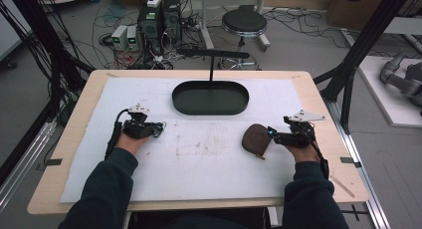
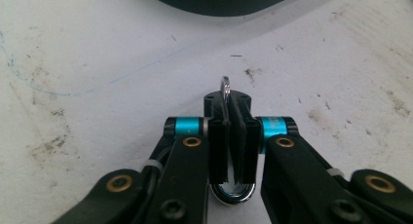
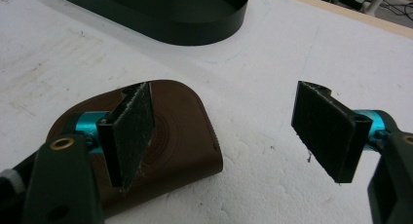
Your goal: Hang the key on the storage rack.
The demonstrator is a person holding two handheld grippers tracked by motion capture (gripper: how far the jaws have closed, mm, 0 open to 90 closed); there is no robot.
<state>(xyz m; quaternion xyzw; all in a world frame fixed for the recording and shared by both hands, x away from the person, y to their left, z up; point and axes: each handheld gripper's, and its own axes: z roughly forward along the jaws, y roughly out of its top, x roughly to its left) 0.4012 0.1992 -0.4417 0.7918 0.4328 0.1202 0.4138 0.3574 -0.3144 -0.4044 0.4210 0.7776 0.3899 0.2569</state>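
On the white-covered tabletop (image 1: 209,164), the left tongs (image 2: 229,104) are pinching a small metal ring (image 2: 233,191), probably readying it for use. The right tongs (image 3: 234,131) are gaping wide beside the brown leather pouch (image 3: 180,136), near the black tray (image 1: 210,97).

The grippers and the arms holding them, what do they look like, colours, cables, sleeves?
Both the left gripper and right gripper are black linkages with brass-coloured pivot pins, cyan collars behind flat black jaw pads, and a pale grey three-cornered plate on top. A black cable trails from each along the wrist. The person wears dark navy sleeves.
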